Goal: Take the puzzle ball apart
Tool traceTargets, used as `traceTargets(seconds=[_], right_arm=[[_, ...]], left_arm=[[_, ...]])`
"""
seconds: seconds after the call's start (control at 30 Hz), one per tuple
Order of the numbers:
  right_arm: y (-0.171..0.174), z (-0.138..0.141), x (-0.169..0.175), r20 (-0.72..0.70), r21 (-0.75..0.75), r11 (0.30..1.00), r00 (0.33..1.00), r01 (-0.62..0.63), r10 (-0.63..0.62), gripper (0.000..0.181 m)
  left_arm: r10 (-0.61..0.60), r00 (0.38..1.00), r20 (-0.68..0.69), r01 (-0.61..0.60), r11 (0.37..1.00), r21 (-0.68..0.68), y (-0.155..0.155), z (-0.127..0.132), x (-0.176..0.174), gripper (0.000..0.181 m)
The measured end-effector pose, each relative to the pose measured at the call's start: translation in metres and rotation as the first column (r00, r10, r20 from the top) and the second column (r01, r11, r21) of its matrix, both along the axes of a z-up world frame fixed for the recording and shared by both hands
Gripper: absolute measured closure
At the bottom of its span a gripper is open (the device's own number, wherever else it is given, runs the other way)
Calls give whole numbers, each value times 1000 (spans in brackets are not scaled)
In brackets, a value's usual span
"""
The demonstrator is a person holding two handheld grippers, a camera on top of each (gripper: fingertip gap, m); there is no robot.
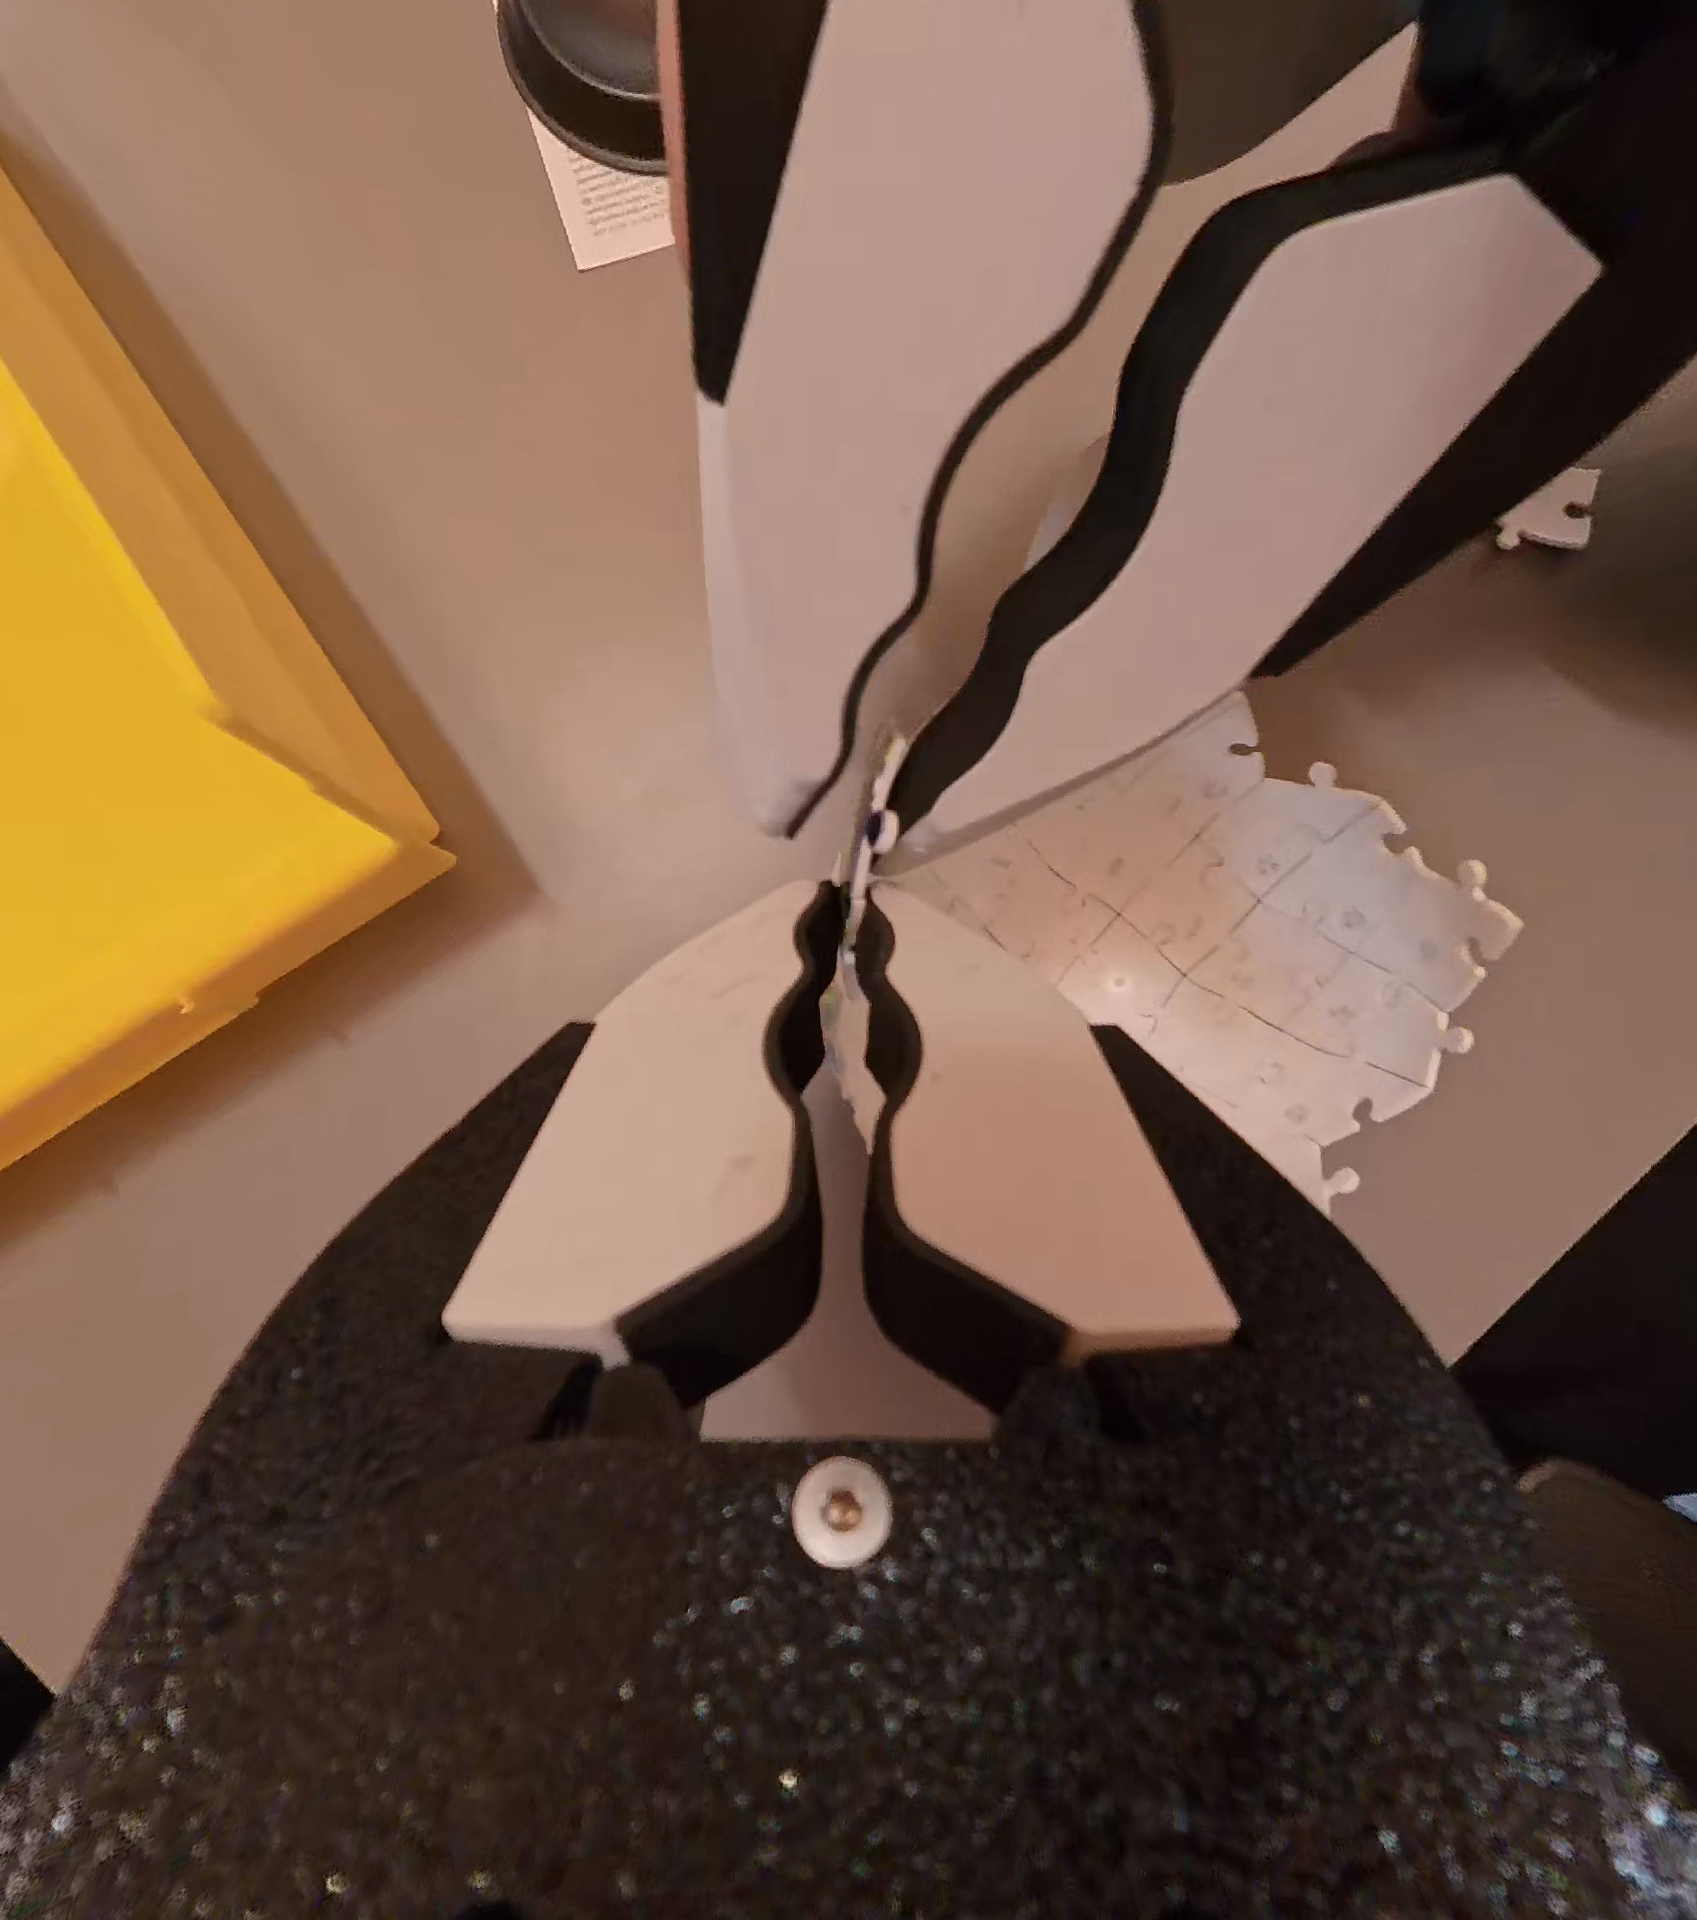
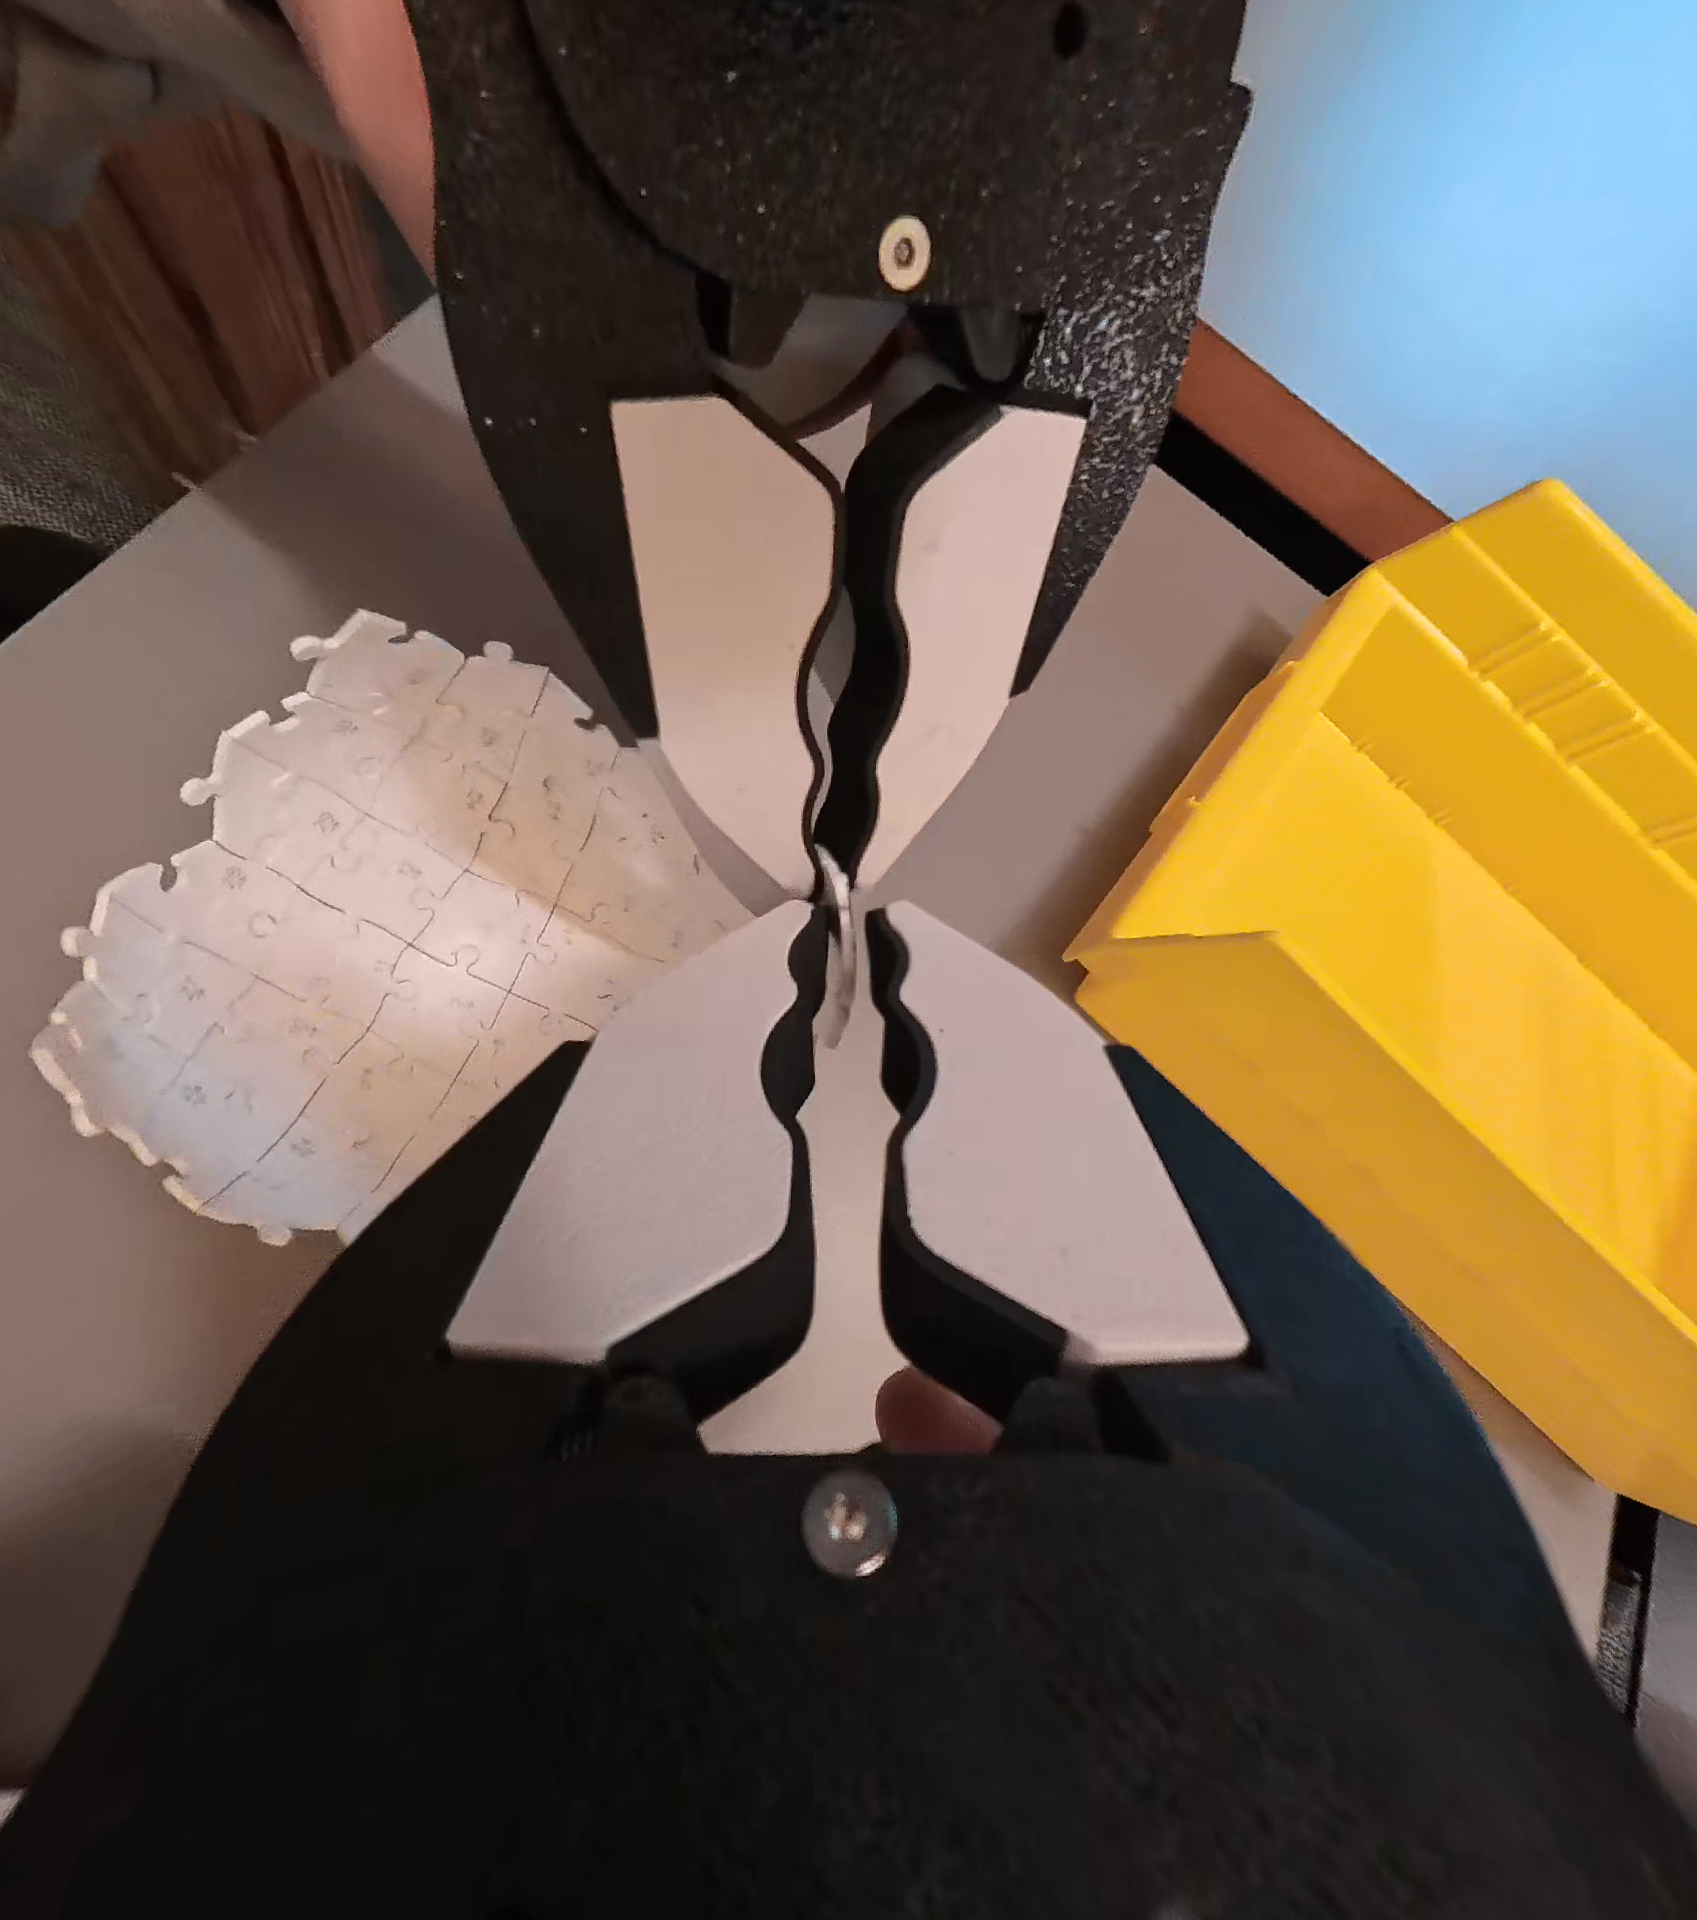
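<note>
A small flat puzzle piece [image 1: 860,875] is seen edge-on and held above the table, pinched from both ends. My left gripper [image 1: 852,916] is shut on its near end. My right gripper [image 1: 875,821] comes in from the far side and is shut on its other end. In the right wrist view the same piece [image 2: 836,982] sits between my right gripper [image 2: 839,927] and my left gripper [image 2: 828,864], tip to tip. A large curved section of the puzzle ball [image 1: 1228,935], white inner side up with several joined pieces, lies on the table beside the grippers; it also shows in the right wrist view [image 2: 356,935].
A yellow plastic bin [image 1: 96,727] stands on the grey table [image 1: 408,416] on the other side of the grippers from the puzzle section, also in the right wrist view [image 2: 1446,935]. A loose white piece [image 1: 1550,509] lies farther off. A black round object [image 1: 574,83] sits on a paper card [image 1: 615,218]. Left tips and right tips are each some 25 centimeters from the black round object [image 1: 574,83].
</note>
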State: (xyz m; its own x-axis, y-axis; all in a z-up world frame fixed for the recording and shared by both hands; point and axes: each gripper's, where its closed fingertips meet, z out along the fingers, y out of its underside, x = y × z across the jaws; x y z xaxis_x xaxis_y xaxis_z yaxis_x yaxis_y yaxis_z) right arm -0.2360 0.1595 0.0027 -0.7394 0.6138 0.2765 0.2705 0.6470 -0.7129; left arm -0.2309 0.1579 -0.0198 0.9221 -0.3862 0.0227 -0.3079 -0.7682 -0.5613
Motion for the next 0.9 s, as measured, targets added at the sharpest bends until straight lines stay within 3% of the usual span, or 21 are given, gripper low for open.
traceTargets(seconds=[0.43, 0.73, 0.9], right_arm=[[-2, -2, 1, 22, -5, 1000, 1000, -16, 16, 178], [-5, -7, 2, 57, -16, 1000, 998, 23, -22, 178], [-3, -10, -3, 59, 6, 998, 997, 55, -55, 178]], left_arm=[[-16, 1000, 11, 16, 1000, 27, 0, -3, -1, 179], [-3, 999, 38, 2, 1000, 22, -8, -7, -5, 153], [-2, 1000, 21, 2, 1000, -27, -15, -17, -7, 152]])
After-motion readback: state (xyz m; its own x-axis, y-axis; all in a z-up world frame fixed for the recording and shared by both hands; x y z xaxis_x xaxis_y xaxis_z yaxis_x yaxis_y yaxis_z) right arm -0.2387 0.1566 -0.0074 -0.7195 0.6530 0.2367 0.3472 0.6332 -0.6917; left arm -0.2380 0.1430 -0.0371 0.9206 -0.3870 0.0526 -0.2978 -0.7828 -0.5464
